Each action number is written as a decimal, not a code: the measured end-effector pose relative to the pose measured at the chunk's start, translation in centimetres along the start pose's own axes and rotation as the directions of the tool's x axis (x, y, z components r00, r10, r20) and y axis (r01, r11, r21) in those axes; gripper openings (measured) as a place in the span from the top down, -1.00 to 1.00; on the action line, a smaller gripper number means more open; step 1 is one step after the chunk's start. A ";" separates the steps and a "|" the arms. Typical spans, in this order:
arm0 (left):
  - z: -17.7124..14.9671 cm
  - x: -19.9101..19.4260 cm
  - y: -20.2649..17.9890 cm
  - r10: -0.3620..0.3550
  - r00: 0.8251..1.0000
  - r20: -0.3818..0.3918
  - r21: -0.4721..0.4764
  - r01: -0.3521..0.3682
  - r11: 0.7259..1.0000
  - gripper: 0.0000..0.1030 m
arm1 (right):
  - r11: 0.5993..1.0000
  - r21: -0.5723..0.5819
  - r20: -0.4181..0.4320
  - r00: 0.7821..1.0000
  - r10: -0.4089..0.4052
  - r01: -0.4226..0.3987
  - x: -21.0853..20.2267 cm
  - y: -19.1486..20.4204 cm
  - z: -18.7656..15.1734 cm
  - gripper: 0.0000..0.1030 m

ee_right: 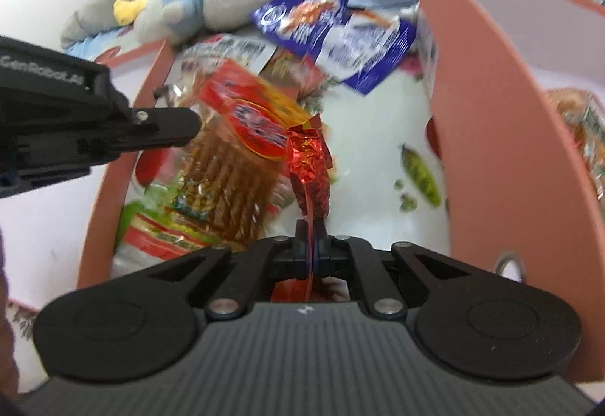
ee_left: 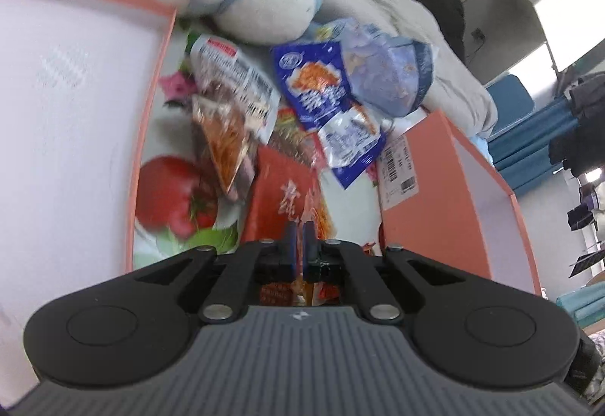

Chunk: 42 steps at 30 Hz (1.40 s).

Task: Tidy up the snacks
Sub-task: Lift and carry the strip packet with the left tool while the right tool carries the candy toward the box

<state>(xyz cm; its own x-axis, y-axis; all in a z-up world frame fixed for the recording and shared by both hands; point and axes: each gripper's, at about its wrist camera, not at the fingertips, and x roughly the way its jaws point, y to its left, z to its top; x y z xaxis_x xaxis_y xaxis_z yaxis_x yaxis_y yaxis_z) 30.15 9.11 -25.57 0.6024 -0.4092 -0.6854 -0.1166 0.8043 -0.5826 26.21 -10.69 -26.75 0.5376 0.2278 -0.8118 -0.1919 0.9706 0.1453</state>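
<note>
The right box (ee_right: 491, 121), right of the right hand-held gripper (ee_right: 311, 227), is holding one snack (ee_right: 582, 136). That gripper is gripping a red packet (ee_right: 308, 166); the left hand-held gripper (ee_left: 300, 238) is pinching a red bag (ee_left: 283, 197). The left box (ee_left: 75, 113) is lying empty beside it.

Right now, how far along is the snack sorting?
Early. Done: one snack packet already lies in the right-hand orange box. In hand: the right gripper is shut on a red foil packet, and the left gripper is shut on a red snack bag. Left: the blue packets, the noodle-stick bag and others lie loose between the boxes; the left orange box shows nothing inside.
</note>
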 end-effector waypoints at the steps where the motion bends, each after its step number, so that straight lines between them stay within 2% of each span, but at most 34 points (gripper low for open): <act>1: -0.1 0.2 0.1 -0.008 1.000 -0.007 -0.003 0.008 1.000 0.98 | 1.000 -0.010 0.002 1.000 0.000 0.000 0.0 0.1 -0.1 0.91; 2: -0.2 0.4 0.2 -0.015 1.000 -0.016 -0.012 0.015 1.000 0.96 | 1.000 -0.011 0.001 1.000 0.004 -0.004 0.0 0.1 -0.2 0.91; 4: -0.3 0.9 0.4 -0.022 0.999 -0.032 -0.030 0.021 0.999 0.74 | 1.000 -0.011 -0.001 1.000 0.011 -0.011 0.1 0.0 -0.2 0.91; 5: -0.4 1.0 0.5 -0.027 0.999 -0.034 -0.041 0.026 0.999 0.50 | 1.000 -0.011 -0.002 1.000 0.012 -0.012 0.2 0.0 -0.2 0.91; 6: -0.5 1.1 0.7 -0.034 0.999 -0.036 -0.051 0.032 0.998 0.34 | 1.000 -0.013 -0.001 1.000 0.014 -0.014 0.2 -0.1 -0.2 0.91; 11: -0.6 1.2 1.3 -0.095 0.994 -0.048 -0.112 0.089 0.990 0.19 | 1.000 -0.008 0.002 1.000 0.019 -0.019 0.2 -0.4 -0.2 0.91; 14: -0.6 1.0 1.7 -0.157 0.986 -0.052 -0.178 0.146 0.973 0.19 | 0.999 0.025 0.009 0.999 0.043 -0.043 0.2 -1.0 -0.2 0.91; 16: -0.7 1.2 2.1 -0.235 0.970 -0.065 -0.240 0.213 0.947 0.19 | 0.998 0.033 0.010 0.999 0.053 -0.053 0.2 -1.0 -0.3 0.91; 18: -0.8 1.3 2.0 -0.254 0.965 -0.072 -0.251 0.229 0.941 0.19 | 0.998 0.035 0.010 0.998 0.054 -0.055 0.2 -1.0 -0.2 0.91; 21: -0.9 1.1 1.3 -0.196 0.978 -0.069 -0.199 0.179 0.964 0.19 | 0.998 0.035 0.010 0.998 0.057 -0.057 0.1 -1.0 -0.2 0.91; 25: -1.1 1.2 1.1 -0.131 0.988 -0.079 -0.136 0.120 0.983 0.19 | 0.998 0.031 0.011 0.998 0.057 -0.058 0.1 -1.0 -0.2 0.91; 30: -2.0 2.0 1.5 -0.093 0.988 -0.120 -0.119 0.078 0.990 0.24 | 0.998 0.033 0.012 0.998 0.058 -0.058 0.1 -1.0 -0.2 0.91; 31: -2.3 2.1 1.5 -0.074 0.990 -0.120 -0.099 0.062 0.993 0.30 | 0.998 0.034 0.010 0.998 0.059 -0.059 0.1 -1.1 -0.1 0.91; 33: -2.5 1.9 1.5 -0.055 0.992 -0.115 -0.082 0.046 0.996 0.69 | 0.998 0.034 0.004 0.998 0.060 -0.060 0.0 -1.0 -0.1 0.91; 34: -2.6 1.8 1.6 -0.048 0.993 -0.111 -0.077 0.039 0.996 0.75 | 0.998 0.033 0.002 0.998 0.060 -0.060 0.0 -1.0 -0.1 0.91; 42: -2.9 -0.2 0.5 -0.001 0.998 -0.063 -0.011 0.000 1.000 0.85 | 0.999 0.010 0.018 0.999 0.049 -0.049 -1.5 -0.6 -0.1 0.91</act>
<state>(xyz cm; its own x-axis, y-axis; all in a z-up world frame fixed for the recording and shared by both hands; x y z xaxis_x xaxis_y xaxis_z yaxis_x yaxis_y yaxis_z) 27.66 8.37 -27.00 0.5513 -0.4364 -0.7111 -0.1252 0.7994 -0.5877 25.44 -11.63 -25.69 0.5421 0.2761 -0.7937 -0.2099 0.9590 0.1902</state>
